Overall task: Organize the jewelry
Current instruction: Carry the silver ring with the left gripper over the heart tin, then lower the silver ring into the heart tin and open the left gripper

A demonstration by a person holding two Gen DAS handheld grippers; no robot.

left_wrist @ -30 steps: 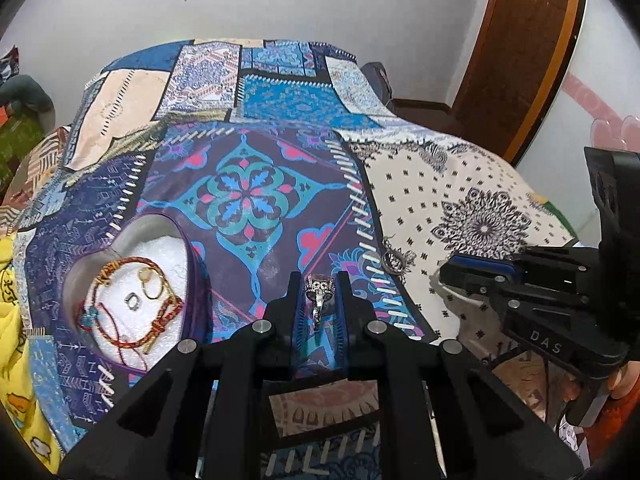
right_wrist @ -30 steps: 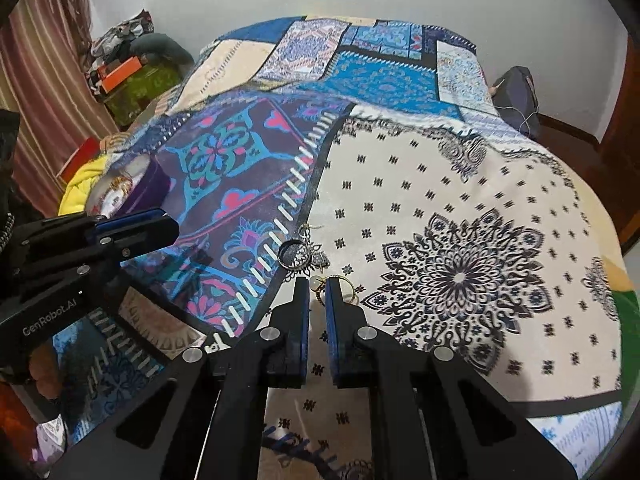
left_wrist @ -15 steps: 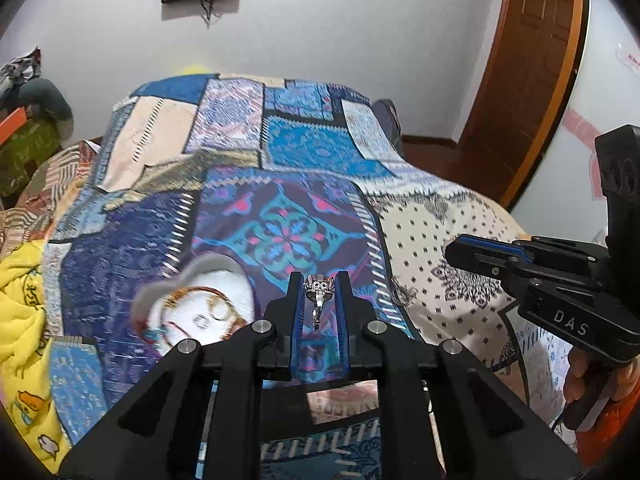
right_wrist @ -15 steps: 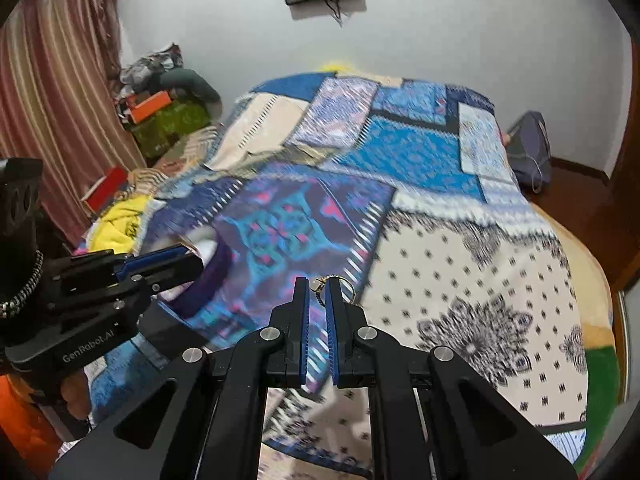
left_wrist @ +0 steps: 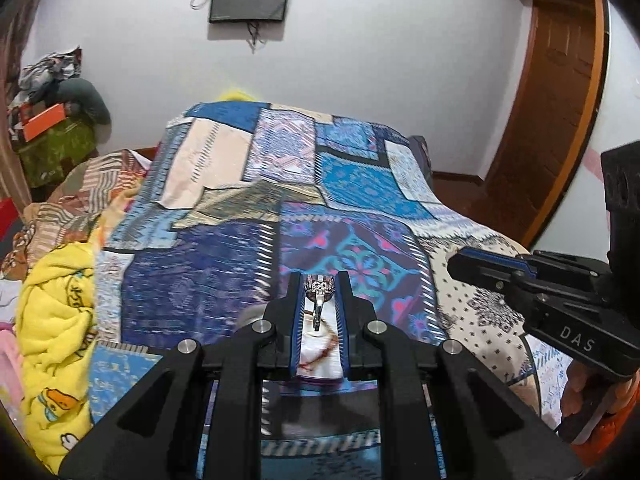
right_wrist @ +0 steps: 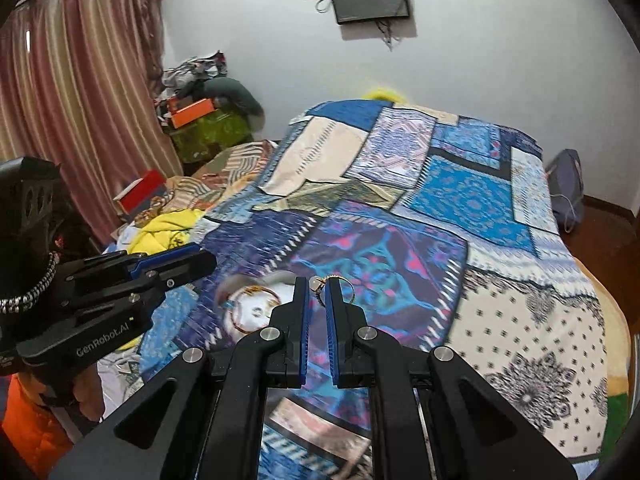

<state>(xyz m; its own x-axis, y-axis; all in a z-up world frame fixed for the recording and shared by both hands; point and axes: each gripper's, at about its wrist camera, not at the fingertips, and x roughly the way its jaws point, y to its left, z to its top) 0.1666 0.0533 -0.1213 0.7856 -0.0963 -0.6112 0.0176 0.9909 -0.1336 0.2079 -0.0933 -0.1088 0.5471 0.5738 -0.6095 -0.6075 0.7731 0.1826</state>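
Note:
My left gripper point(left_wrist: 319, 280) is shut on a silver ring with a clustered stone top point(left_wrist: 319, 285), held above the bed. Below it, between the fingers, the white-lined jewelry box point(left_wrist: 320, 350) shows with a red beaded piece in it. My right gripper point(right_wrist: 317, 283) is shut on a thin gold ring point(right_wrist: 340, 286), held above the bed just right of the box point(right_wrist: 256, 306), which holds bangles and a small ring. The left gripper point(right_wrist: 176, 266) shows at the left of the right wrist view, and the right gripper point(left_wrist: 484, 268) at the right of the left wrist view.
A patchwork bedspread point(left_wrist: 352, 184) covers the bed. A yellow blanket point(left_wrist: 56, 328) lies at the left edge. Clothes and an orange box point(right_wrist: 192, 114) are piled in the far corner by the curtain point(right_wrist: 80, 92). A wooden door point(left_wrist: 560, 100) stands at right.
Both grippers rose from the bedspread with their rings and tilted up, so wall and screen now show. The box slid under the left gripper's fingers.

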